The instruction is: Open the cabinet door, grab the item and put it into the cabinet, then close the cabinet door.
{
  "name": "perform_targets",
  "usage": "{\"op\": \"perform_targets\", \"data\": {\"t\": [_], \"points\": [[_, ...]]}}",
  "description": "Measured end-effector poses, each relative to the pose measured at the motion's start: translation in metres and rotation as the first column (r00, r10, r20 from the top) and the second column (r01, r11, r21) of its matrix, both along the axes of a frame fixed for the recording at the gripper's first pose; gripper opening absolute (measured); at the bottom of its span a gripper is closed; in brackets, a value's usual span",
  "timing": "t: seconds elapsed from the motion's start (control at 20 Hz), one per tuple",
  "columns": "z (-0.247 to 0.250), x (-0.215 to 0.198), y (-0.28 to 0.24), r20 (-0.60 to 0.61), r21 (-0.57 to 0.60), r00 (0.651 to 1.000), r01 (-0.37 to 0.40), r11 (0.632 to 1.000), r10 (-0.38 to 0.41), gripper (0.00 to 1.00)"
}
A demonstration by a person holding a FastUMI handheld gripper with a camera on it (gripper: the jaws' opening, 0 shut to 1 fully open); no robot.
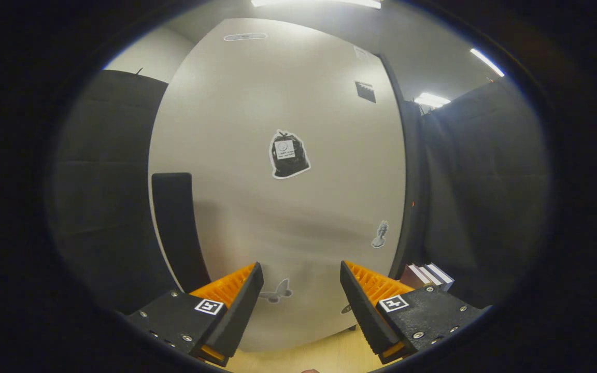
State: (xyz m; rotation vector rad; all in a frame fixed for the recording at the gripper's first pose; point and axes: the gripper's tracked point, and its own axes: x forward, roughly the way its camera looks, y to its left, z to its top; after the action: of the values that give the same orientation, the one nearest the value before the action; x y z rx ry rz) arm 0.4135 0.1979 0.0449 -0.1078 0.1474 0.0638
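Looked like a recording booth, not a home: black cloth walls (101, 171), ceiling strip lights (486, 61), a lone sticker-covered cabinet door (278, 217).

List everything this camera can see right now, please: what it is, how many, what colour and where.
cabinet door: one, pale grey, shut, facing the tool and beyond its fingers.
door handle: one, black, upright along the door's left edge.
stickers: a black bag-shaped one mid-door, a small grey figure lower right, a pale butterfly low down between the fingers.
books: a few, dark and pale covers, right of the cabinet, behind the right finger.
tabletop: one, light wood, under the cabinet.
ceiling lights: several, white, above.
tool: one, fingers open, holding nothing.
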Motion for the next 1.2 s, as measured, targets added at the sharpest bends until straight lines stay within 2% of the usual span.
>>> {"op": "perform_targets", "data": {"t": [0.15,0.3,0.65,0.85,1.2], "points": [[-0.004,0.003,0.013,0.005,0.003,1.000,-0.009,1.000,0.009,0.93],[0.000,-0.014,0.015,0.025,0.010,1.000,-0.011,1.000,0.010,0.94],[0.018,-0.114,0.000,0.106,0.037,0.994,-0.024,0.999,0.020,0.94],[0.014,-0.164,-0.012,0.136,0.014,0.991,-0.018,1.000,0.016,0.94],[-0.013,-0.225,-0.029,0.145,0.080,0.989,0.029,0.996,-0.041,0.94]]}}
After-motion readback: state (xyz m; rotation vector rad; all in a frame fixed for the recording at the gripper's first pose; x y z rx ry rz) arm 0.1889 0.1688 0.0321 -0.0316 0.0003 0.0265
